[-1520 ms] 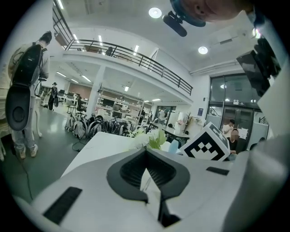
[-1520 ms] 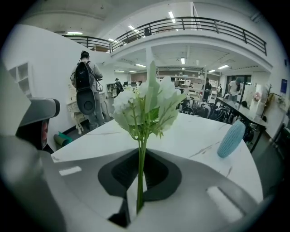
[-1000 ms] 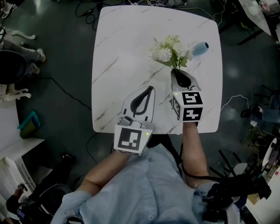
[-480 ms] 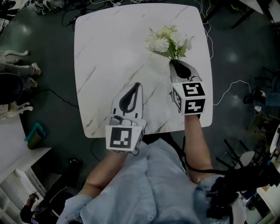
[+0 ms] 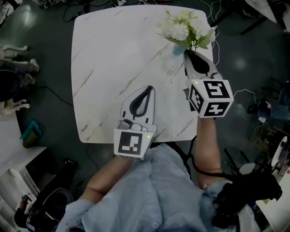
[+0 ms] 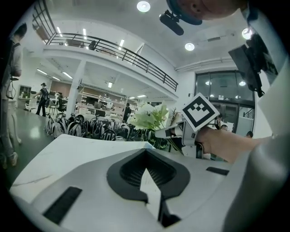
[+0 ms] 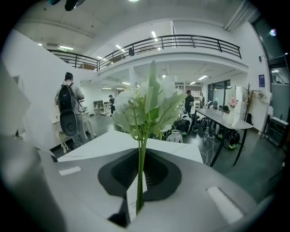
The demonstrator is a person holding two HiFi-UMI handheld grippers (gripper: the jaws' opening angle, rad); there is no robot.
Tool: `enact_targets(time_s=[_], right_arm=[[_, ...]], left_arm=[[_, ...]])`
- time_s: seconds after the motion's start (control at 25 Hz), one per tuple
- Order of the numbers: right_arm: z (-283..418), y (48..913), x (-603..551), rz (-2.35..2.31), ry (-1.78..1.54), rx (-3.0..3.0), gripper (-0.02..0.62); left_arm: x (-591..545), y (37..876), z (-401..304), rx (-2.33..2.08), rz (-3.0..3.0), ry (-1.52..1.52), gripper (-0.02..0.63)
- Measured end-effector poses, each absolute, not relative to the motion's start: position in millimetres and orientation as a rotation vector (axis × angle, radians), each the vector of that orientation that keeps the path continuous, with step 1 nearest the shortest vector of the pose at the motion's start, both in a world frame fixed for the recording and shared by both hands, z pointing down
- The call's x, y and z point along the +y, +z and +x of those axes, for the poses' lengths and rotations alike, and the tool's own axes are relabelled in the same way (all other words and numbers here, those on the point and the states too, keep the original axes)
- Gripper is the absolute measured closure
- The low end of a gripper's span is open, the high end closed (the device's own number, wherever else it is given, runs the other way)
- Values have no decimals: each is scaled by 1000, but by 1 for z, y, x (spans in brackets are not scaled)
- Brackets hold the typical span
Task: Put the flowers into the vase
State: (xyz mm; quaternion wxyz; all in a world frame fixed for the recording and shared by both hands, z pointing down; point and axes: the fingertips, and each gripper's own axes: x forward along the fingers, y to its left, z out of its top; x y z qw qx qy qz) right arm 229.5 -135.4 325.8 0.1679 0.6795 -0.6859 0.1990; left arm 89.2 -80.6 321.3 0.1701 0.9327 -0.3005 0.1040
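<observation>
- No word, number or brand name can be read in any view.
- The left marker cube (image 5: 132, 144) and the right marker cube (image 5: 210, 96) bear only black-and-white square patterns, no letters.
- The blue wall sign (image 7: 261, 80), at the right edge of the right gripper view, is too small to read.

The head view is dim and underexposed — the white table (image 5: 113, 59) reads grey. Both gripper views are brighter, lit by ceiling lamps (image 6: 143, 6) at top, fisheye-bent with black corners — the flowers (image 7: 145, 106) slightly washed out.
</observation>
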Motion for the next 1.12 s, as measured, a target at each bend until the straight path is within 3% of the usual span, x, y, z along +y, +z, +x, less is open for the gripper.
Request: enact_targets(time_s=[1.12], right_arm=[[286, 288, -236, 1857, 538, -2244, 591]], left_arm=[[-134, 363, 102, -1038, 2412, 291, 601]])
